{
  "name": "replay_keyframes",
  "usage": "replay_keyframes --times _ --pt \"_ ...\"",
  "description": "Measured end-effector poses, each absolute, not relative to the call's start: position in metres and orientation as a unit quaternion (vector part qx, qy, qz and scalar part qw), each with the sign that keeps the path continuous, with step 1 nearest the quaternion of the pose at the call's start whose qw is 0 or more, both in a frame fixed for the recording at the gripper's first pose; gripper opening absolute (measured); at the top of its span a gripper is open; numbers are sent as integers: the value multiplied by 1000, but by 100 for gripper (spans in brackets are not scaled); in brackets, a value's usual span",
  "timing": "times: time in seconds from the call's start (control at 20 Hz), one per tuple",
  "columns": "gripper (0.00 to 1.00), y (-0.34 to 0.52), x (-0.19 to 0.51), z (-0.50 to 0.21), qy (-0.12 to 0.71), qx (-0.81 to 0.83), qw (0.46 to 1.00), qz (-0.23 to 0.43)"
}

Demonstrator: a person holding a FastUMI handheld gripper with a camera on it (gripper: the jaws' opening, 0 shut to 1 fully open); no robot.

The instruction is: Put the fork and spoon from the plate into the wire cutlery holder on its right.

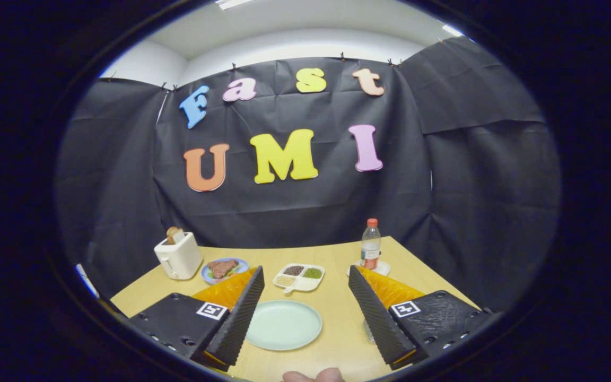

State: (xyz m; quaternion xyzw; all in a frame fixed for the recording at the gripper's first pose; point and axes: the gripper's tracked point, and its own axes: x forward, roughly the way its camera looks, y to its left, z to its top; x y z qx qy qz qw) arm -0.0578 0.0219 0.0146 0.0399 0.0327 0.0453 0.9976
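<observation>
A pale green plate (284,324) lies on the wooden table (337,339), low between my two fingers, and its face looks bare. My gripper (305,272) is open, held above the table with its fingers spread wide to either side of the plate and nothing between them. A sliver of a greyish object (369,331) peeks out at the inner side of the right finger (377,313); I cannot tell what it is. The finger hides the table to the plate's right.
Beyond the fingers stand a white toaster (178,258) with bread in it, a blue plate of food (224,269), a white divided dish of grains (300,277) and a red-capped water bottle (371,245). A person's fingertips (313,375) show at the near table edge.
</observation>
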Motion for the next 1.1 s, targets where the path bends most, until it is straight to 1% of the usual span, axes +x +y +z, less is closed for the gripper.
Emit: replay_keyframes --times 0.35,0.75,1.1 --pt "96 62 -61 7 21 17 998 56" --pt "96 69 -61 15 8 10 999 47" --pt "95 70 -59 29 1 38 999 39"
